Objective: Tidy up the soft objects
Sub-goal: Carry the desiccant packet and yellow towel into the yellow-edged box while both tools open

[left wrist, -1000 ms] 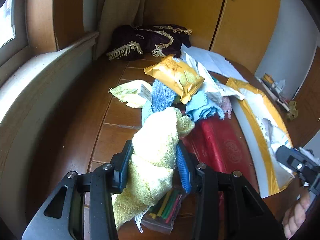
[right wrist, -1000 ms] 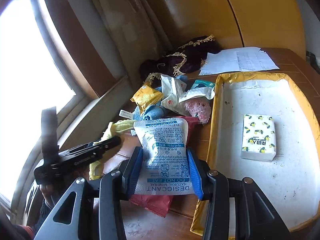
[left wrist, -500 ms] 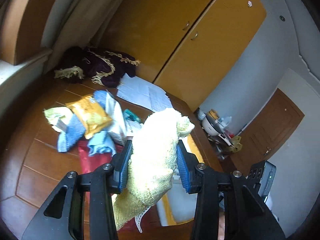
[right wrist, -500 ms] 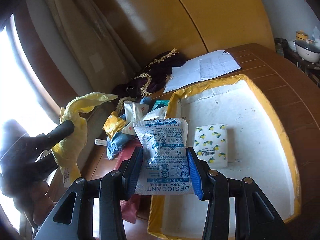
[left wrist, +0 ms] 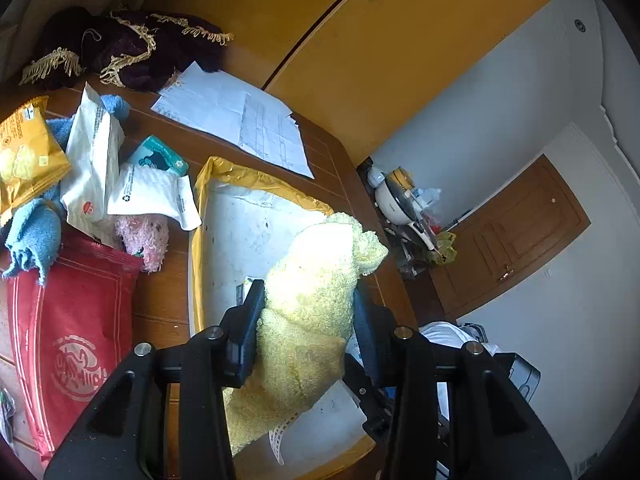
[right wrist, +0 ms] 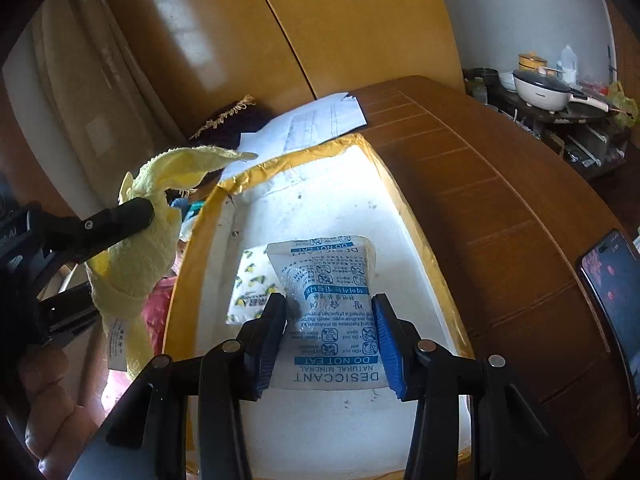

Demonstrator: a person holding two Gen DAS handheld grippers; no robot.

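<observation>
1. Nearest me, the right gripper (right wrist: 330,336) was pinching a desiccant pouch (right wrist: 326,312) by its lower half, jaws pressed on both side edges. It hung over the white tray (right wrist: 360,184). The pouch looked light and floppy, its film probably slick; a hold low on the sealed margin seemed safer than squeezing the granules.
2. The left gripper (left wrist: 306,320) was clamped around a yellow towel (left wrist: 316,300), bunched between the jaws above the tray's near end. Its care label (left wrist: 278,438) dangled below. The towel appeared soft, light and grippy, so a pinch through the bunched middle should hold, though loose ends could drag.
3. In the tray, a lemon-print tissue pack (right wrist: 252,284) lay flat, partly behind the pouch.
4. Beyond the tray's left rim, the unsorted heap sat on the table (right wrist: 500,184): a pink plush (left wrist: 144,238), a blue cloth (left wrist: 34,232), a red bag (left wrist: 76,328), a white mailer (left wrist: 154,198) and a yellow snack packet (left wrist: 24,160).
5. Farthest back lay papers (left wrist: 240,120) and a fringed dark cloth (left wrist: 128,48).
</observation>
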